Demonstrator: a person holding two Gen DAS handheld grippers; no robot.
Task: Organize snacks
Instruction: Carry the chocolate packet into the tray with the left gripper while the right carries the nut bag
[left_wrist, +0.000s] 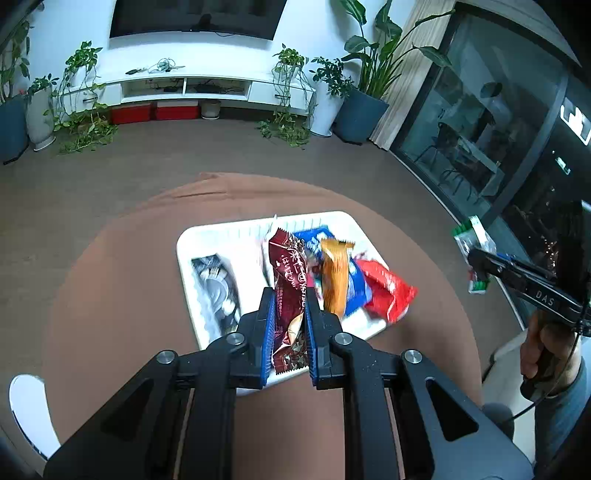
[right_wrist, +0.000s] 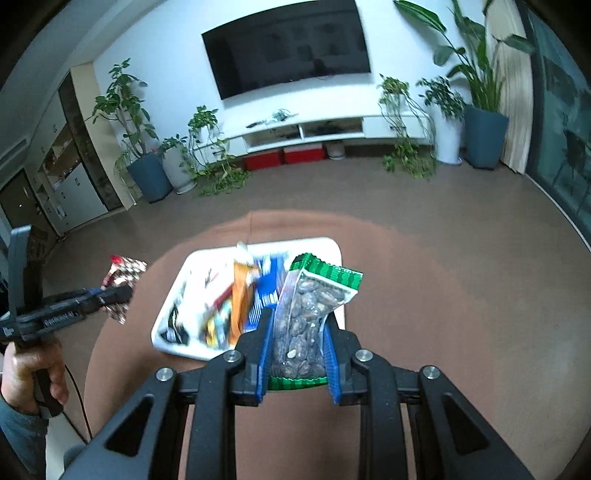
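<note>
My left gripper (left_wrist: 290, 295) is shut on a dark red snack packet (left_wrist: 290, 291) and holds it above the near edge of a white tray (left_wrist: 184, 243). The tray holds an orange packet (left_wrist: 334, 277), a blue packet (left_wrist: 314, 238), a red packet (left_wrist: 388, 291) and a dark packet (left_wrist: 216, 284). My right gripper (right_wrist: 299, 321) is shut on a green-edged clear bag of nuts (right_wrist: 308, 314), above the tray's near right corner (right_wrist: 328, 245). The right gripper also shows in the left wrist view (left_wrist: 480, 262), the left one in the right wrist view (right_wrist: 118, 295).
The tray sits on a round brown table (left_wrist: 129, 277). A white chair (left_wrist: 29, 417) stands at the table's near left. Beyond are brown floor, a white TV console (left_wrist: 207, 86), potted plants and a glass wall at right.
</note>
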